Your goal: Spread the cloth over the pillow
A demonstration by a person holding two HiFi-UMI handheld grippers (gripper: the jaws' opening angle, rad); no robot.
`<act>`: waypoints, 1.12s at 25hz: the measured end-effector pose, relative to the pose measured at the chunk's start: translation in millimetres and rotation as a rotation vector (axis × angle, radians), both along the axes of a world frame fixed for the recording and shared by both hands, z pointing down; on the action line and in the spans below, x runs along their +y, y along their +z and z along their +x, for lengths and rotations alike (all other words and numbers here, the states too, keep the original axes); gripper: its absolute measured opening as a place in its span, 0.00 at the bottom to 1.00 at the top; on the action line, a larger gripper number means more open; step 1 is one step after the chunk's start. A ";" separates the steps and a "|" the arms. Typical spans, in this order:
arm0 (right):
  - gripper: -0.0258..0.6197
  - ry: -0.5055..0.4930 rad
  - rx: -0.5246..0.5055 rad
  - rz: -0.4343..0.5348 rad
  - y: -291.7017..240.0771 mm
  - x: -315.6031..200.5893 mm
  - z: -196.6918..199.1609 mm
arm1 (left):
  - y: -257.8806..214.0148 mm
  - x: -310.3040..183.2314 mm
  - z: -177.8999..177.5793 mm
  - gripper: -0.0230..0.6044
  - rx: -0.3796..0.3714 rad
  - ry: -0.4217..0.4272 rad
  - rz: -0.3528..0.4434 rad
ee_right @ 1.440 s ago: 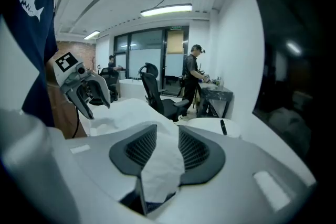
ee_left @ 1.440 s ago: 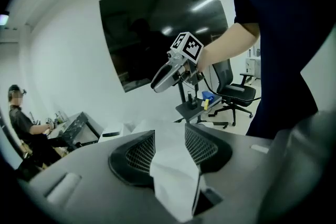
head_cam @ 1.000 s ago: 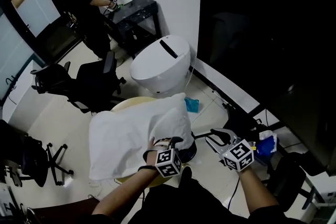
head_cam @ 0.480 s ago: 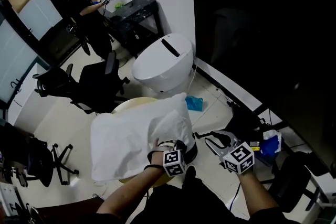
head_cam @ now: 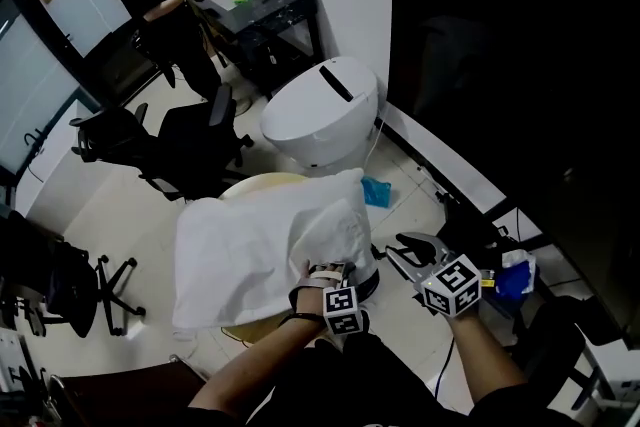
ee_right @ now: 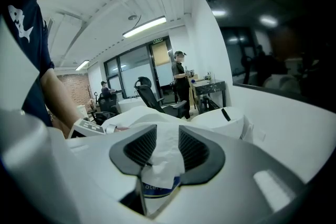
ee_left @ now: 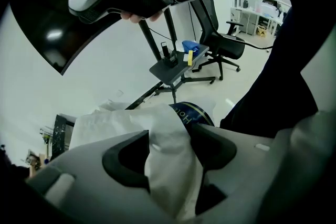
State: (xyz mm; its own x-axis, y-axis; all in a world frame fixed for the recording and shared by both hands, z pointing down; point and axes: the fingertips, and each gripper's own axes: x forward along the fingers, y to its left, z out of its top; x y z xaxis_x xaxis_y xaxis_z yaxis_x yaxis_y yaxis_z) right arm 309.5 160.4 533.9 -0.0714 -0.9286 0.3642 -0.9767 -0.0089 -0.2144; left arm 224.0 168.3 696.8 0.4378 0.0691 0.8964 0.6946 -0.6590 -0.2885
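A white pillow (head_cam: 235,260) lies on a round pale table (head_cam: 262,185), and a white cloth (head_cam: 330,225) is bunched over its near right corner. My left gripper (head_cam: 322,267) points steeply down at that corner. In the left gripper view a fold of the cloth (ee_left: 170,165) hangs between its jaws, which have just been opening and stand wide on both sides of it. My right gripper (head_cam: 405,250) is just right of the corner. In the right gripper view, this gripper (ee_right: 165,147) is shut on a crumpled edge of the cloth (ee_right: 167,157).
A dark blue round thing with gold lettering (ee_left: 191,113) sits under the pillow's corner. Behind the table are a big white rounded bin (head_cam: 322,115) and black office chairs (head_cam: 190,140). A person (head_cam: 160,5) stands at a black desk (head_cam: 270,10). Blue items (head_cam: 510,275) lie at the right.
My left gripper has sunk a little at the pillow's near corner. The right gripper has stayed beside it, still gripping the cloth.
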 end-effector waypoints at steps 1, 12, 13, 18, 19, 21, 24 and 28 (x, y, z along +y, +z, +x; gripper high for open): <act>0.26 0.002 0.001 -0.001 -1.7 0.1 -3.0 | 1.1 -0.9 0.5 0.38 0.004 0.000 0.012; 0.26 -0.021 0.084 -0.044 -11.6 -0.7 -22.4 | -103.2 21.4 -42.2 0.04 0.287 -0.089 -0.237; 0.26 -0.032 0.091 -0.048 -11.0 -5.2 -20.5 | -112.8 23.4 -50.2 0.04 0.310 -0.095 -0.247; 0.26 -0.089 0.095 -0.081 5.5 -31.6 -4.4 | -153.9 26.3 -86.3 0.04 0.402 -0.177 -0.327; 0.26 -0.100 0.089 -0.088 10.4 -37.8 -1.2 | -160.9 23.8 -92.7 0.04 0.419 -0.202 -0.341; 0.26 -0.137 0.075 -0.099 20.8 -51.9 2.1 | -174.3 13.8 -104.8 0.04 0.456 -0.269 -0.355; 0.26 -0.231 0.062 -0.106 35.9 -69.8 -5.3 | -193.0 -8.9 -122.5 0.04 0.521 -0.394 -0.334; 0.27 -0.327 0.066 -0.125 55.7 -79.4 -15.1 | -210.9 -48.8 -148.9 0.04 0.583 -0.594 -0.270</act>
State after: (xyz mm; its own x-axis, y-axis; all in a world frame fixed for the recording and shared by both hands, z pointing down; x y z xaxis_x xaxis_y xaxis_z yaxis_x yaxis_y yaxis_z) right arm 294.5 81.0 589.6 -0.3299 -0.8085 0.4874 -0.9440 0.2839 -0.1681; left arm 75.1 119.6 485.9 0.8523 -0.1384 0.5044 0.0052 -0.9621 -0.2727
